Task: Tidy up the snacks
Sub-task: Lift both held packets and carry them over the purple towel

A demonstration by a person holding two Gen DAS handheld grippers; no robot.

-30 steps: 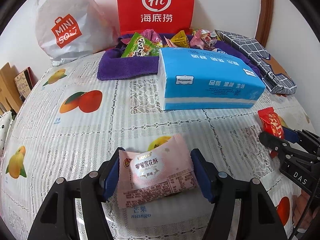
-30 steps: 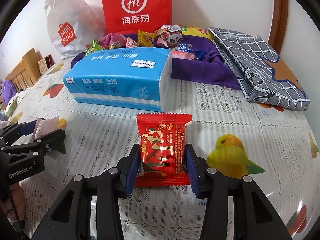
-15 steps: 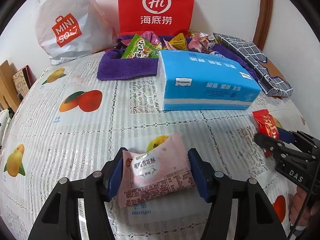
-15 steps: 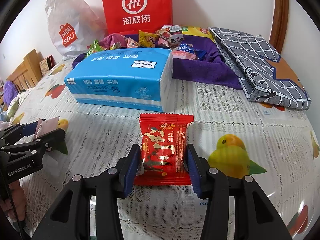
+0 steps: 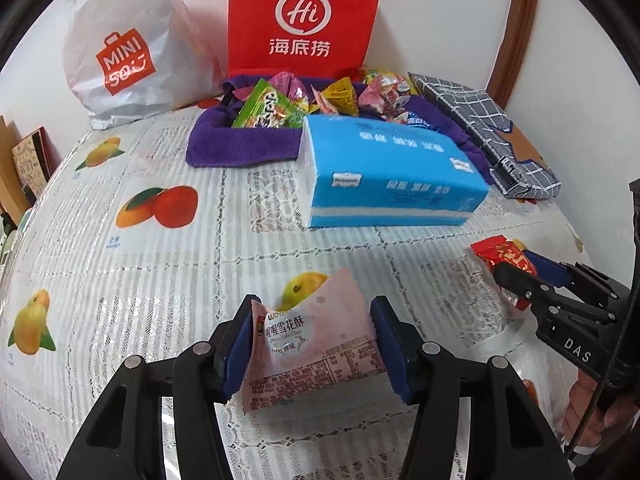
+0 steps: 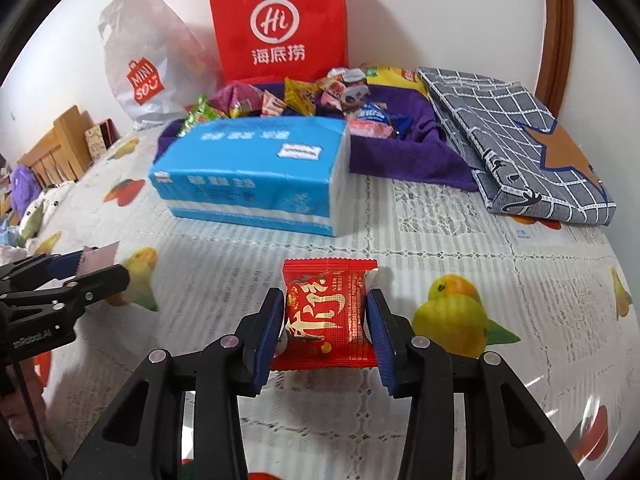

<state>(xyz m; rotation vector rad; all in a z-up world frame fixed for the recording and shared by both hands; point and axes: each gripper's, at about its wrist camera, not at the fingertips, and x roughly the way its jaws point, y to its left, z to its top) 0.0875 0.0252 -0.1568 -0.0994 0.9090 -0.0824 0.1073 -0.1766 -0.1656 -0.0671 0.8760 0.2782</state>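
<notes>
My left gripper (image 5: 312, 312) is shut on a pink snack packet (image 5: 312, 340), held just above the fruit-print tablecloth (image 5: 160, 272). My right gripper (image 6: 325, 300) is shut on a red snack packet (image 6: 326, 312) near the table's front. Each gripper shows in the other's view: the right one (image 5: 516, 276) with the red packet (image 5: 504, 258), the left one (image 6: 108, 268) with the pink packet's edge (image 6: 98, 258). A purple cloth tray (image 5: 240, 144) at the back holds several loose snacks (image 5: 272, 108); it also shows in the right wrist view (image 6: 400, 156).
A blue tissue pack (image 5: 384, 172) lies between the grippers and the purple tray. A red paper bag (image 5: 304, 16) and a white plastic bag (image 5: 124, 48) stand at the back wall. A folded grey checked cloth (image 6: 520, 136) lies at the right.
Both grippers have drawn slightly back and lower with their packets still held. The jaws have not changed.
</notes>
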